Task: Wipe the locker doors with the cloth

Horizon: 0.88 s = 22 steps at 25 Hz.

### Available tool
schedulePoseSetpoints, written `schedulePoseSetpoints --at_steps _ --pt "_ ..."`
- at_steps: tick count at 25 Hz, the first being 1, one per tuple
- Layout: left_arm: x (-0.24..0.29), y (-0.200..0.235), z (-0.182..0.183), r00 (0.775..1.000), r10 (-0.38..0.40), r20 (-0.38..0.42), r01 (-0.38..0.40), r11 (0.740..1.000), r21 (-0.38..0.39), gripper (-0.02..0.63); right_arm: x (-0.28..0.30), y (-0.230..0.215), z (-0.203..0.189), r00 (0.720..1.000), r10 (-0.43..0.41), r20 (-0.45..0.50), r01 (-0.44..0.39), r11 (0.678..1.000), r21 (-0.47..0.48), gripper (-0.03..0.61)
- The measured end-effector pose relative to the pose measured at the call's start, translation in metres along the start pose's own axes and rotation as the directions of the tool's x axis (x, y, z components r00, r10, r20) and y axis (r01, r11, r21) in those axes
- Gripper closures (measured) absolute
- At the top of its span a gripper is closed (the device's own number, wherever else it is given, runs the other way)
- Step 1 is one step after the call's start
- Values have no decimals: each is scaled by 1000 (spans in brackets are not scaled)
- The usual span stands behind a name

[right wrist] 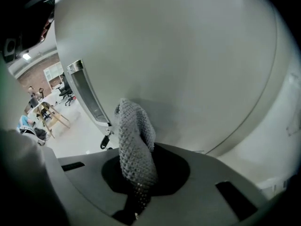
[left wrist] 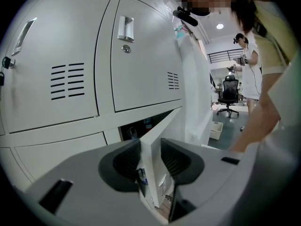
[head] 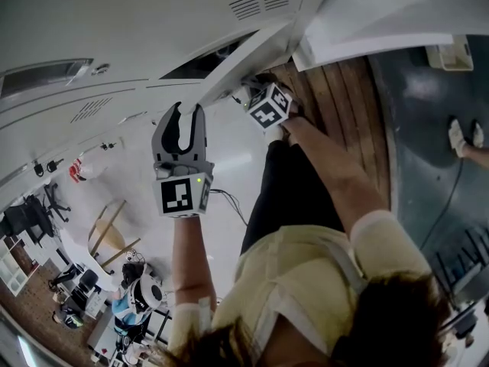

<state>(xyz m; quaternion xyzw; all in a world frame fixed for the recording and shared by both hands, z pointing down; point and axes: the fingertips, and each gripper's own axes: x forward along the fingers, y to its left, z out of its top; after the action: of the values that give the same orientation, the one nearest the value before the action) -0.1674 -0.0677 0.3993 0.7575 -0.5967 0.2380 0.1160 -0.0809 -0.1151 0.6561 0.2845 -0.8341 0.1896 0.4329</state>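
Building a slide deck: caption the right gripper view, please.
Right gripper pinching a grey waffle-knit cloth against a pale locker door, beside its recessed handle.

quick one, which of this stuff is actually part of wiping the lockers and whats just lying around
Part of the job:
- cloth, held in the right gripper against a locker door face
- open locker door
- left gripper, clamped on that door's edge

Just lying about:
- office chair
- white box on the floor beyond the lockers
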Motion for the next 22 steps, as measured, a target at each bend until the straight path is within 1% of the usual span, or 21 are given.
schedulePoseSetpoints --at_steps 1,4,7,9,11,14,17,20,22 --pt "0 0 0 1000 -3 5 3 1000 4 494 0 -6 -2 1000 -12 -7 12 1000 13 566" --pt "2 -1 10 997 -11 82 10 1000 11 494 1 -28 -7 997 -67 -26 69 996 65 566" --pt "2 -2 12 997 -5 75 5 1000 -8 494 -1 -48 -10 992 -120 -47 125 983 131 566" --pt "3 -2 16 996 3 90 0 1000 -29 494 -4 -59 -10 988 -146 -56 154 971 182 566" --pt "3 -2 12 998 -1 67 2 1000 -13 494 -4 -69 -9 984 -172 -54 180 956 232 566" --pt "2 -1 8 999 -3 47 3 1000 -3 494 -5 -82 -9 979 -197 -54 204 929 309 566" --pt "2 -1 9 998 1 56 -1 1000 -10 494 -7 -89 -7 977 -204 -61 211 893 398 566" --pt "2 -1 7 999 0 52 1 1000 -3 494 -7 -97 -8 971 -228 -66 232 860 455 566" --pt "1 -1 6 999 0 49 0 1000 -1 494 -7 -101 -11 968 -240 -73 244 829 503 566"
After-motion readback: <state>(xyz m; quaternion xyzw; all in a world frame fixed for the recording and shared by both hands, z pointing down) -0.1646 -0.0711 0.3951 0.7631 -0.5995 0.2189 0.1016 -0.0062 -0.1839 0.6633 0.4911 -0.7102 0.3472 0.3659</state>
